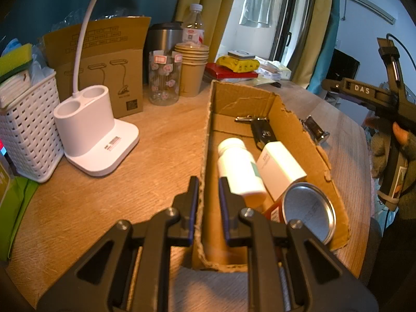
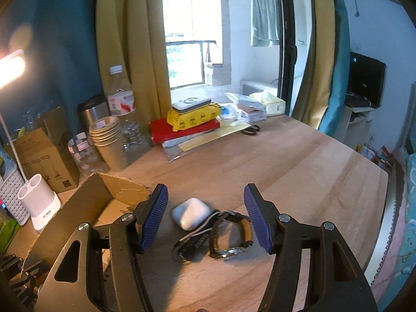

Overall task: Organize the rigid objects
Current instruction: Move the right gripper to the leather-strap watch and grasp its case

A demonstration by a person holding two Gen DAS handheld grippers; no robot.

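Your left tongs [image 1: 208, 182] are clamped on the near-left wall of the cardboard box [image 1: 293, 119], pads on either side; your right tongs [image 2: 205, 202] are open w/ nothing gripped; earbud case [image 2: 189, 212] and watch [image 2: 231, 234] lie on the counter [image 2: 299, 161] between the pads, just right of the box.

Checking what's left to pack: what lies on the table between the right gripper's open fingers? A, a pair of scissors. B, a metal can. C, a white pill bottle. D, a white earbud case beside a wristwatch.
D: the white earbud case and wristwatch lie on the table ahead of the right gripper.
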